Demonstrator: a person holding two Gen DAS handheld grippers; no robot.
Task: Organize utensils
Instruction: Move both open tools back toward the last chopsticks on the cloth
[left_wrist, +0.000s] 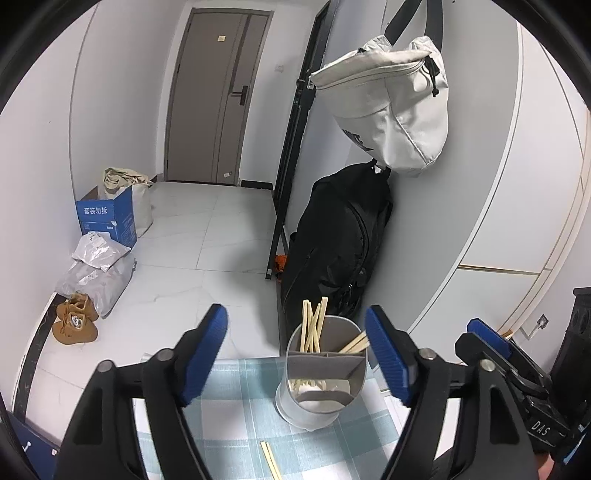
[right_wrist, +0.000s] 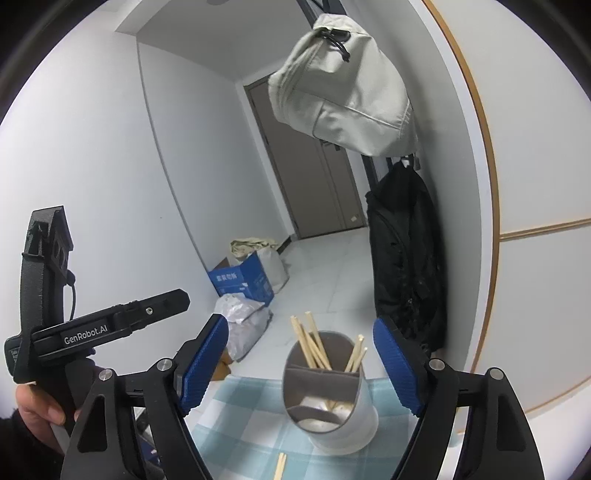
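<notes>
Utensil holder (left_wrist: 322, 373) stands upright on checked cloth (left_wrist: 236, 406), dividers splitting it into compartments. Chopsticks (left_wrist: 312, 326) lean in its far compartments, tips above rim. Loose chopstick pair (left_wrist: 269, 459) lies flat on cloth, near side of holder, apart from it. Your left gripper (left_wrist: 295, 354) spread wide, empty, holder showing between its fingers. Your right gripper (right_wrist: 301, 363) likewise wide, nothing held. Black backpack (left_wrist: 336, 243) against wall behind holder; pale bag (left_wrist: 391, 103) hangs above it.

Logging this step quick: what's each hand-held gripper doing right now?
Left hand-held gripper: open, holding nothing, aimed at the utensil holder.
Right hand-held gripper: open, holding nothing.
</notes>
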